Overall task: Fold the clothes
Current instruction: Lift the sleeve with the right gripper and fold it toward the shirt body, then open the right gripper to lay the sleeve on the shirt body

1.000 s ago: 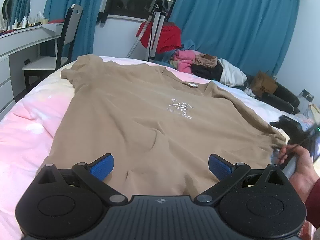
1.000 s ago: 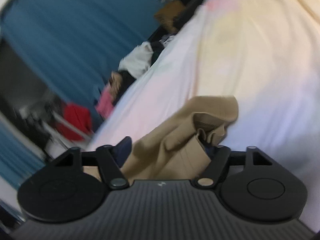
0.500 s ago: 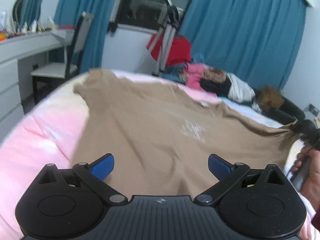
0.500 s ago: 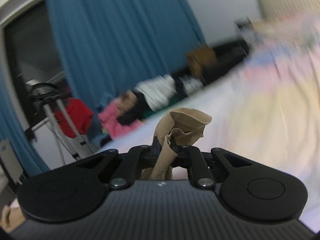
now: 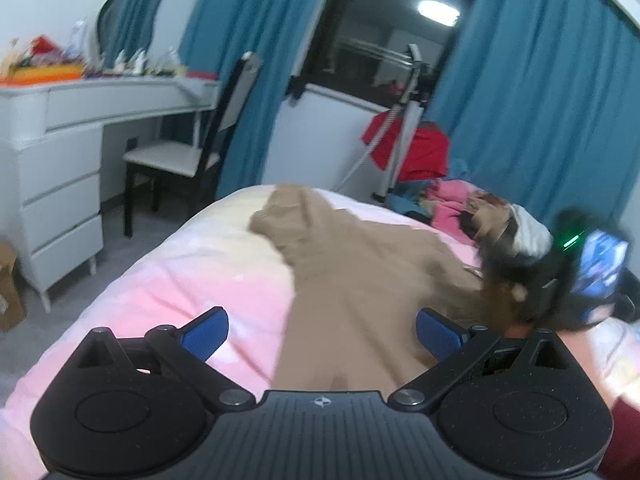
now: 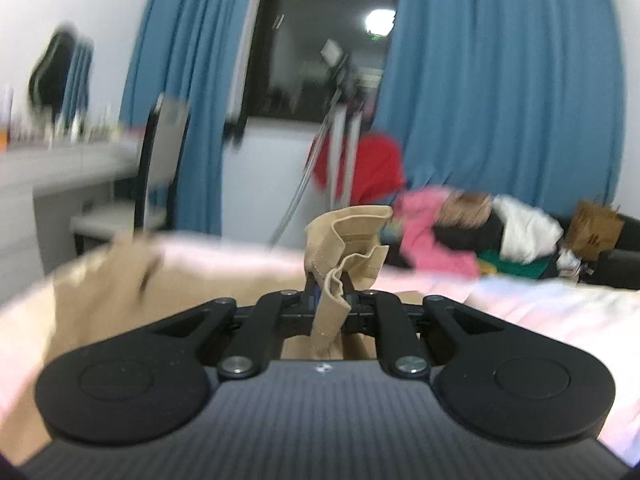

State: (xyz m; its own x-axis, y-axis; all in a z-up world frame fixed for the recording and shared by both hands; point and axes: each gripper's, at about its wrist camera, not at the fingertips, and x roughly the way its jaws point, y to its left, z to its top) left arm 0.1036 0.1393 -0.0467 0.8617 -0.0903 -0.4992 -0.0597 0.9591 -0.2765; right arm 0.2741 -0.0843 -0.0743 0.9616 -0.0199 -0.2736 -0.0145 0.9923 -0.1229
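Now tan tee (image 5: 360, 280) bunched, R claw (image 6: 330, 304) pinching sleeve; L claw (image 5: 320, 330) spread.

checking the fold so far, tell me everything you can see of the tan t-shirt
The tan t-shirt is soft, matte knit cloth lying on the pink bed cover. Its right side is lifted and drawn across, so it reads as a narrow, rumpled band with one sleeve bunched at the far end. The right claw is shut on a crumpled, stitched sleeve hem that stands up above its fingers. The left claw hangs open over the near hem, not gripping it. No print shows now.
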